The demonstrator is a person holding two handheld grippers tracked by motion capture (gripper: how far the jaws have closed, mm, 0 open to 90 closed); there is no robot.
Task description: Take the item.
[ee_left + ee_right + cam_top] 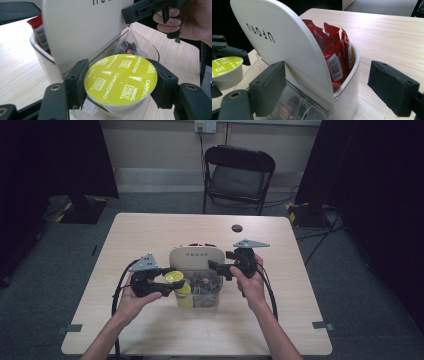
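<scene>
The yellow-lidded coffee capsule (120,78) sits nearest the left gripper's camera, clamped by its rim between the two black fingers (77,82) of the left gripper (172,281), whose pads press on either side of it. The lid reads cappuccino. The capsule hangs just above the clear front compartment of the cream organiser (196,257), which stands near the middle of the tabletop (150,227), slightly toward the person's edge. More yellow capsules (185,295) lie in the left part of that compartment and dark sachets (205,282) in the right. Red sachets (335,53) stand upright in the rear pocket behind the tall rounded back panel. The right gripper (220,266) is at the organiser's right side, its fingers (393,86) spread wide either side of the back panel, not touching it. A black folding chair (239,176) stands beyond the far edge
</scene>
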